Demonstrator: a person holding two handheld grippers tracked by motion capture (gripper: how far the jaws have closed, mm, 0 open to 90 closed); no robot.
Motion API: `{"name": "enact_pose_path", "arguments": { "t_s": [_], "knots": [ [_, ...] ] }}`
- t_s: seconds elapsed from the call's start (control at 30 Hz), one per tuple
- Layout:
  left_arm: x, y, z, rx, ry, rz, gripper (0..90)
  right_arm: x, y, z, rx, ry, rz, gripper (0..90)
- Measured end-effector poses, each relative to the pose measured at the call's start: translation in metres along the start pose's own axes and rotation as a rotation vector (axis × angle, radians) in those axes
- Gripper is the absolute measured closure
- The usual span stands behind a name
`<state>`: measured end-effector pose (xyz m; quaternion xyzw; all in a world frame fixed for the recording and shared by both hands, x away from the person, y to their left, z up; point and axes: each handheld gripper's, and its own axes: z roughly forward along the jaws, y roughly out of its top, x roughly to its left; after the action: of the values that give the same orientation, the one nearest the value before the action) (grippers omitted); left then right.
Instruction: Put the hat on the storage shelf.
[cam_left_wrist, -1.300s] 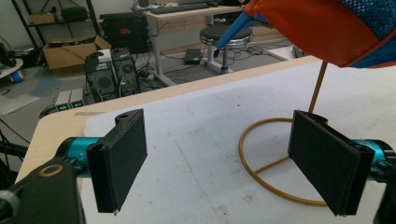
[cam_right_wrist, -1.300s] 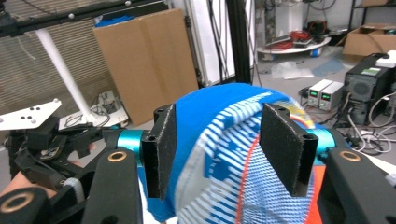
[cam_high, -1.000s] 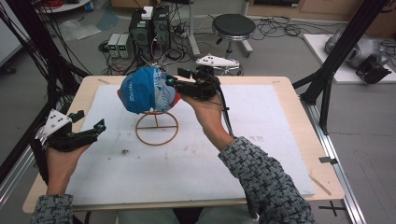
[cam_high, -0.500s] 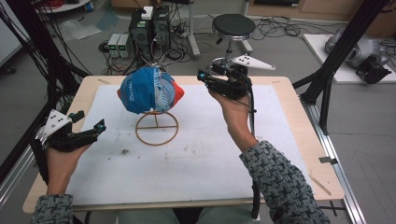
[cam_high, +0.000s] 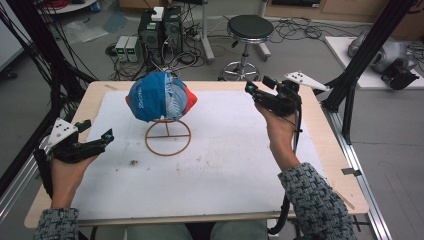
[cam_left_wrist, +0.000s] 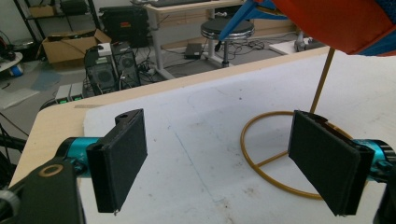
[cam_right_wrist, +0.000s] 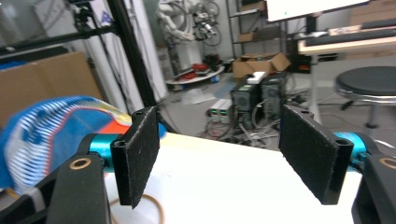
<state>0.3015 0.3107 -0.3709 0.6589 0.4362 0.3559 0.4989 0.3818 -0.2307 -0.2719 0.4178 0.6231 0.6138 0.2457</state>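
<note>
High view — cap (cam_high: 161, 97) on stand (cam_high: 167, 136) sits between our tongs; left tongs (cam_high: 95, 135) nearer, both released.

Count: 1 cap (cam_high: 161, 96), 1 wire stand (cam_high: 167, 136), 1 white mat (cam_high: 225, 165), 1 table (cam_high: 90, 102), 2 grippers — left (cam_high: 95, 134), right (cam_high: 256, 89). Behind: 1 stool (cam_high: 249, 27), 2 PC towers (cam_high: 161, 30).
</note>
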Motion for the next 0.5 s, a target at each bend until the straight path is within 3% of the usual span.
{"name": "enact_pose_path", "arguments": {
  "t_s": [0.17, 0.5],
  "knots": [
    [0.0, 0.0, -0.002, 0.001, 0.006, 0.002, 19.7, -0.016, -0.014, -0.02, -0.011, -0.052, 0.009, 27.6],
    [0.0, 0.0, -0.003, -0.001, 0.005, -0.001, 19.8, -0.032, -0.044, -0.052, -0.012, -0.105, 0.037, 25.6]
  ]
}}
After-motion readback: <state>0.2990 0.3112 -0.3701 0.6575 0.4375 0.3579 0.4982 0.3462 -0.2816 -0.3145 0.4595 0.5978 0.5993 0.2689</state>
